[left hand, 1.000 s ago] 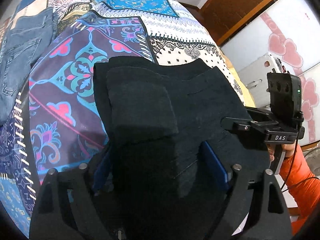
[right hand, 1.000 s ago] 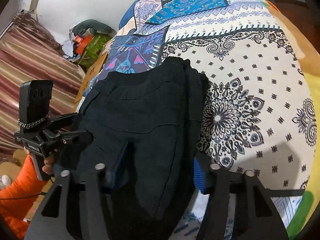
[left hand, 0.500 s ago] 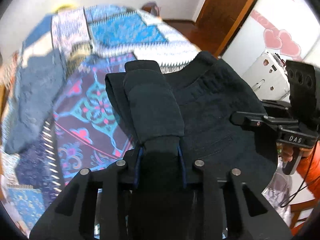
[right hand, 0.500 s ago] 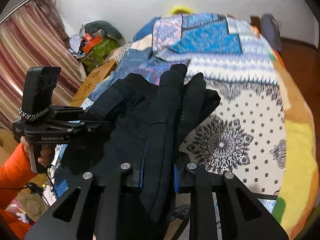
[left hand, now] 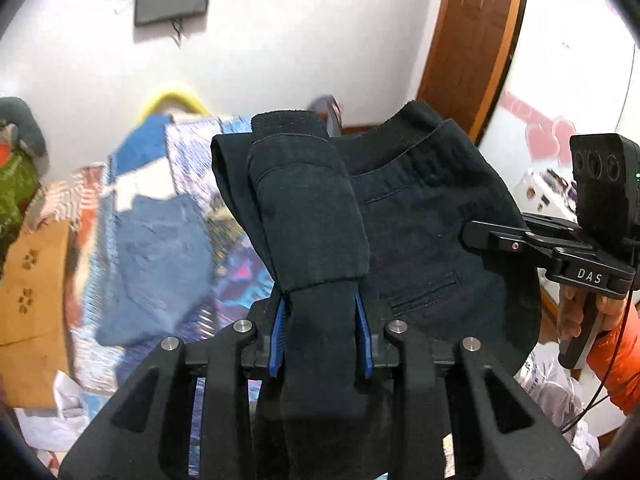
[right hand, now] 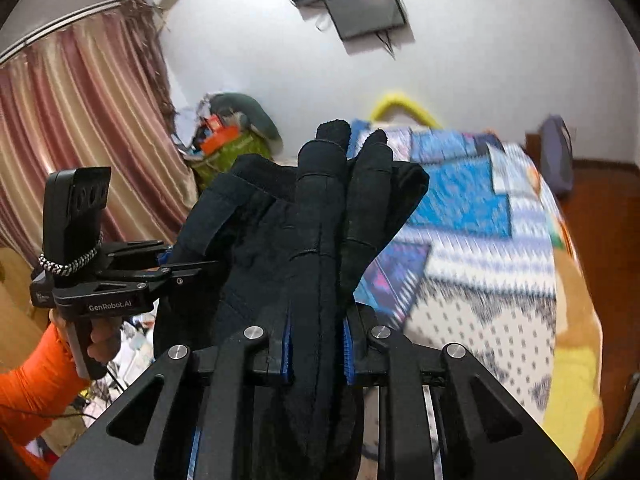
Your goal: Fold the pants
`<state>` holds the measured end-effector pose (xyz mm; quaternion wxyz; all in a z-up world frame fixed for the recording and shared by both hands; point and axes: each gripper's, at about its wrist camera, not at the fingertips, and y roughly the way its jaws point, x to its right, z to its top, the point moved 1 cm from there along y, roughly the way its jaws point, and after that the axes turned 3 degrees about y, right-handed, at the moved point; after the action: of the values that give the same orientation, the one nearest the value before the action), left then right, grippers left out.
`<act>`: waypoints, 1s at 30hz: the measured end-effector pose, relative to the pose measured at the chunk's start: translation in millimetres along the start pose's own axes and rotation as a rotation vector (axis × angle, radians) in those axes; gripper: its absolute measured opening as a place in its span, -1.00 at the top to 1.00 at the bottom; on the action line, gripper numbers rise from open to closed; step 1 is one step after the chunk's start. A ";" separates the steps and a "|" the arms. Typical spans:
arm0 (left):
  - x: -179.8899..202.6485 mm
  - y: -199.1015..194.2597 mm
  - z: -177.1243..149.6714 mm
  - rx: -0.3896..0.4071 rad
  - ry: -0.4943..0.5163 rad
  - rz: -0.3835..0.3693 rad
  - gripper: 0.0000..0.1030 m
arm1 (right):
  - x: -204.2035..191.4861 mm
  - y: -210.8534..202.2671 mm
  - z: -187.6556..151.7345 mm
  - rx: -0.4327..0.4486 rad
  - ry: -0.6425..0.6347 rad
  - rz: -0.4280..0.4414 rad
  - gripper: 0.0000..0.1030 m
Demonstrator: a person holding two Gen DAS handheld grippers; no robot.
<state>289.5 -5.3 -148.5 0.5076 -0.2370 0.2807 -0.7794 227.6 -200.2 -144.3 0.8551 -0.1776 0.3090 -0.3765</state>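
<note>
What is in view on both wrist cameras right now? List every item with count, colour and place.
black pants: one, black, bunched and lifted above the bed, clamped by both grippers
jeans: one, blue, lying on the bed, left in the left wrist view
bedspread: one, patchwork of blue, white and purple, covering the bed
curtain: one, pink and gold stripes, left in the right wrist view
wall screen: one, dark, high on the white wall
door: one, brown wood, upper right in the left wrist view
clutter pile: one heap, green, orange and grey, by the curtain
left gripper: one, black with blue pads, shut on the pants
right gripper: one, black with blue pads, shut on the pants
sleeves: orange, on both arms
</note>
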 end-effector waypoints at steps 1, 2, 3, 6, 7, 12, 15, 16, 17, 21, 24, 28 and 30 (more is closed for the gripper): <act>-5.3 -6.4 2.7 0.014 -0.004 0.008 0.43 | -6.7 1.3 6.1 0.009 -0.010 0.004 0.67; -12.7 -13.5 5.2 0.027 -0.011 0.016 0.43 | -14.9 3.5 12.7 0.018 -0.026 0.010 0.67; -20.6 -19.4 7.8 0.039 -0.017 0.026 0.43 | -21.7 6.6 18.2 0.025 -0.038 0.014 0.67; -45.1 -34.0 15.8 0.069 -0.028 0.066 0.43 | -40.5 21.5 35.0 0.038 -0.067 0.032 0.67; -52.9 -36.7 18.1 0.079 -0.031 0.080 0.43 | -45.4 26.7 40.5 0.041 -0.074 0.030 0.67; -107.1 -39.7 33.2 0.120 -0.088 0.131 0.44 | -64.9 63.4 67.0 0.068 -0.098 0.063 0.67; -139.7 -31.3 41.1 0.134 -0.119 0.152 0.44 | -71.4 91.4 83.0 0.073 -0.084 0.092 0.67; -147.9 -27.5 42.1 0.134 -0.129 0.155 0.44 | -71.8 101.1 87.6 0.071 -0.081 0.098 0.67; -159.6 -21.1 43.4 0.131 -0.147 0.157 0.44 | -72.8 113.1 92.8 0.067 -0.080 0.102 0.67; -205.5 12.5 42.7 0.104 -0.210 0.152 0.44 | -73.7 150.9 101.7 0.047 -0.085 0.105 0.67; -229.6 41.6 38.5 0.070 -0.216 0.174 0.44 | -65.8 189.3 104.3 0.010 -0.062 0.110 0.67; -257.0 88.2 29.9 0.012 -0.226 0.200 0.44 | -51.9 237.1 100.5 -0.052 -0.033 0.099 0.67; -271.0 114.5 22.1 -0.026 -0.236 0.209 0.44 | -41.9 262.2 97.3 -0.086 -0.004 0.096 0.67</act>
<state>480.2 203.4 -232.9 0.6123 -0.3028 0.2524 -0.6853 410.1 9.6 -195.8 0.8643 -0.2000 0.3313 -0.3211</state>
